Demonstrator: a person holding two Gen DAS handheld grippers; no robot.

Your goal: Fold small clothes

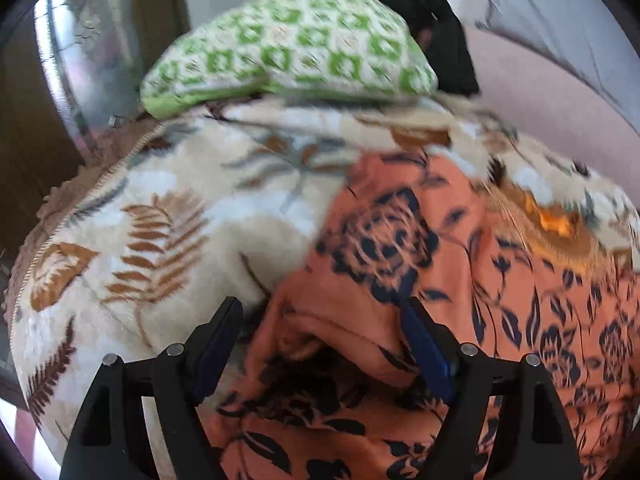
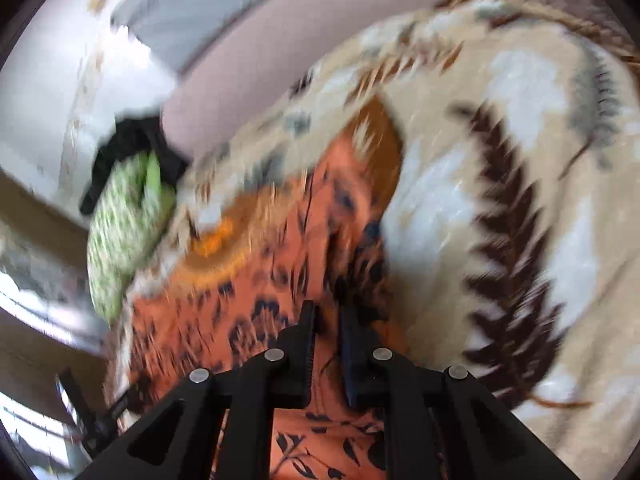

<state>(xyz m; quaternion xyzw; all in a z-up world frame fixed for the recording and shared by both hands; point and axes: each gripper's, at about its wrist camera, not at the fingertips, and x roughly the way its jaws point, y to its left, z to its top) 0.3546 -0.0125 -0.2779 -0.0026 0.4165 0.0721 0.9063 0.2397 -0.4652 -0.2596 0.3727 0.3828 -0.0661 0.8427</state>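
We are seeing the left gripper (image 1: 320, 304) with jaws spread over the orange floral garment (image 1: 460, 320) — the right gripper (image 2: 328, 308) is pinching its fabric. The garment is lying on a leaf-print blanket (image 1: 160, 200), with a green patterned cloth (image 1: 288, 52) beyond.

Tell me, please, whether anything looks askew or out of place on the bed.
Nothing looks damaged or spilled. The orange floral garment lies bunched and creased on the leaf-print blanket, not flat. A green patterned cloth and black clothing sit heaped beyond it.
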